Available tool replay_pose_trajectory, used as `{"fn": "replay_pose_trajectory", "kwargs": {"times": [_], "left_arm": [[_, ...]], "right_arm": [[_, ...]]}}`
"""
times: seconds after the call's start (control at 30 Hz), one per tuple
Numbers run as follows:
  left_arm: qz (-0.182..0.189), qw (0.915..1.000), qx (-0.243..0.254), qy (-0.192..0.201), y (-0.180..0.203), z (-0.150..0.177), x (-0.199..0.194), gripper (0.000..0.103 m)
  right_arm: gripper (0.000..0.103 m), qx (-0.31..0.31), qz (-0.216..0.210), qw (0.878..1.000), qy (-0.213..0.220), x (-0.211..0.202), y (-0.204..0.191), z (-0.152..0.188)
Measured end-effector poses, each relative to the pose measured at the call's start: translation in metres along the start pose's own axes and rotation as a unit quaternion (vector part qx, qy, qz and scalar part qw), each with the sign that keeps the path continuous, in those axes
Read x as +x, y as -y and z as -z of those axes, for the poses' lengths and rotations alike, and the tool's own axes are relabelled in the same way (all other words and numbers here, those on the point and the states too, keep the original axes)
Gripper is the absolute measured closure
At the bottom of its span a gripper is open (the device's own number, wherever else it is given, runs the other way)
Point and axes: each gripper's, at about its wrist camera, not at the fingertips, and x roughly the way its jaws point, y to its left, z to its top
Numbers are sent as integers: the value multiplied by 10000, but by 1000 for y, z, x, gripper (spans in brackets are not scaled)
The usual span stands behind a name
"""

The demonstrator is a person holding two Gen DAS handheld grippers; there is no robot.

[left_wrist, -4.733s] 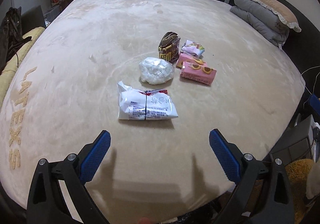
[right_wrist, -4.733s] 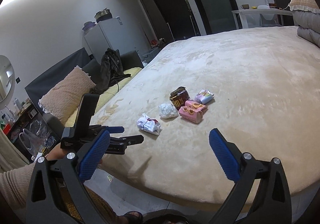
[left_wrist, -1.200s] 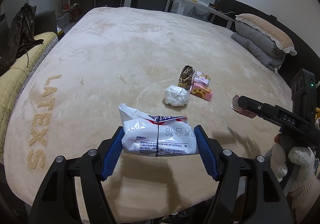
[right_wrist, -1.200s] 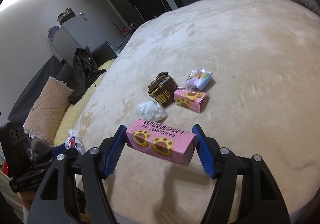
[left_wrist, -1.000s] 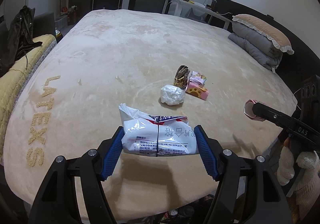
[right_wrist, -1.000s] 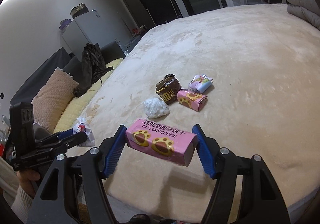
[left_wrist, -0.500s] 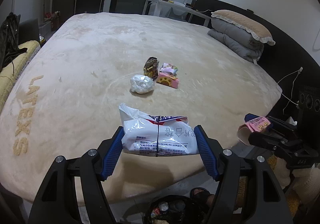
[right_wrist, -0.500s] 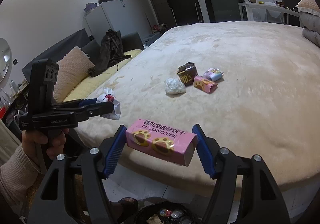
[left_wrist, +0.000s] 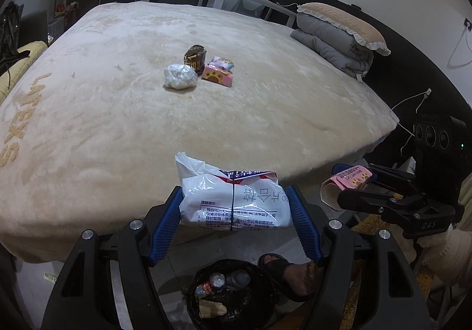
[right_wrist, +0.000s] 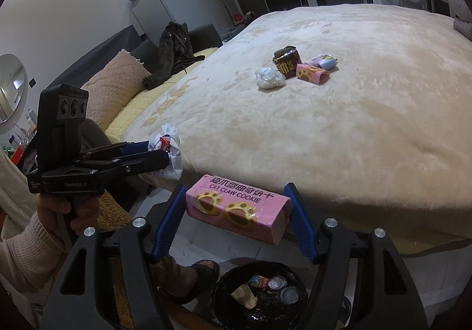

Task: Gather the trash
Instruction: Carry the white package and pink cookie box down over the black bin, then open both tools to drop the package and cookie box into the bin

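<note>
My left gripper (left_wrist: 234, 221) is shut on a white plastic wipes packet (left_wrist: 233, 201), held past the bed's front edge above a black-lined trash bin (left_wrist: 230, 291) on the floor. My right gripper (right_wrist: 236, 221) is shut on a pink cat claw cookie box (right_wrist: 236, 209), also above the trash bin (right_wrist: 262, 291). Each view shows the other hand: the cookie box (left_wrist: 346, 182) at right, the wipes packet (right_wrist: 168, 150) at left. On the beige bed lie a clear crumpled wrapper (left_wrist: 180, 77), a brown wrapper (left_wrist: 195, 57), a second pink box (left_wrist: 218, 76) and a pastel packet (left_wrist: 223, 62).
The bin holds a can, bottles and paper scraps. A sandalled foot (left_wrist: 284, 271) stands right beside it. Pillows (left_wrist: 342, 35) are stacked at the bed's far right; a sofa with a cushion (right_wrist: 115, 79) and a dark jacket (right_wrist: 174, 49) runs along the left.
Both grippers have drawn back from the bed and tipped down with their loads. The bed's edge, the floor, the bin and the foot have come into view beneath them.
</note>
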Motion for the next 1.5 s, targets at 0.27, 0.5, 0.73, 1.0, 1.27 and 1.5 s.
{"fn": "replay_pose_trajectory", "kwargs": {"times": [0.27, 0.5, 0.73, 1.0, 1.27, 1.5], "left_arm": [[331, 9977, -240, -537, 14, 43, 19, 34], [397, 9937, -255, -1017, 19, 69, 33, 34], [559, 9854, -392, -1559, 15, 85, 48, 34], [786, 9702, -527, -2232, 15, 104, 67, 34], [866, 9512, -705, -2878, 12, 121, 87, 34], [837, 9389, -729, -3259, 13, 136, 97, 33]], "right_arm": [[36, 323, -15, 9983, -481, 11, 10, 24], [36, 711, -14, 9907, -1162, 30, 21, 52], [36, 1091, 7, 9787, -1737, 46, 31, 71], [36, 1503, 46, 9575, -2461, 63, 48, 92], [36, 1692, 98, 9381, -3022, 82, 50, 105], [36, 1847, 70, 9268, -3269, 91, 52, 118]]}}
